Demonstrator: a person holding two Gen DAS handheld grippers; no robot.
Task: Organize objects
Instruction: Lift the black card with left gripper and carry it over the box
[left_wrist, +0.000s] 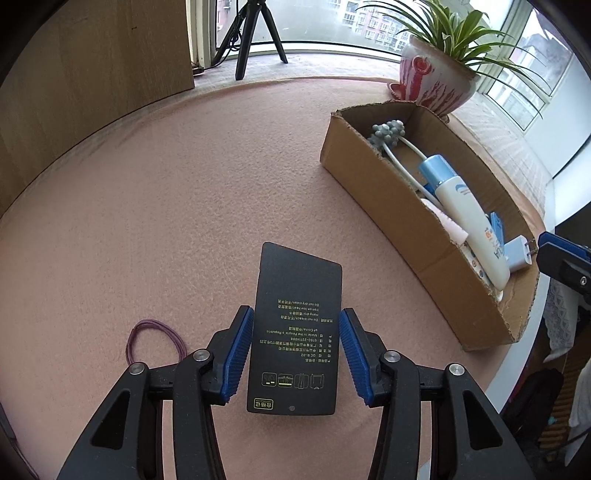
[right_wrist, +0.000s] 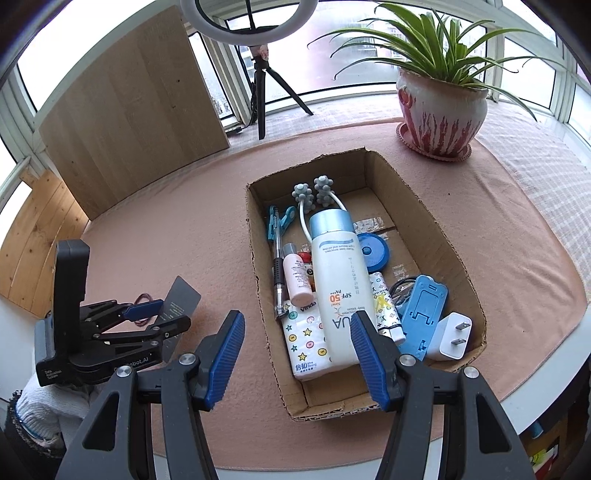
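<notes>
Left gripper (left_wrist: 295, 325) poised around the black card (left_wrist: 295, 332), jaws open a little wider than the card, blue pads (left_wrist: 240, 354) flanking its long edges with slim gaps showing on both sides; from the right wrist view the card seems tilted up off the pink worktop (left_wrist: 166, 184), so real contact between pads and card cannot be confirmed. Right gripper (right_wrist: 297, 332) hanging over the near end of the cardboard box (right_wrist: 258, 258), jaws wide apart and holding nothing, the white sunscreen bottle (right_wrist: 336, 288) directly beneath. Box already crowded: charger plug (right_wrist: 450, 336), blue stand (right_wrist: 424, 306), tissue pack (right_wrist: 306, 339), pen (right_wrist: 277, 273), massage roller (right_wrist: 314, 192). Purple hair tie (left_wrist: 155, 336) lying loose on the worktop just left of the left gripper, not yet boxed. Likely trouble ahead: thin, stiff card slipping or pivoting between the pads if pinched only by its edges, then dropping flat where picking it up again is awkward; card catching on the box's near wall on the way over; the two grippers clashing above the box, given how close the right one sits to the drop spot
</notes>
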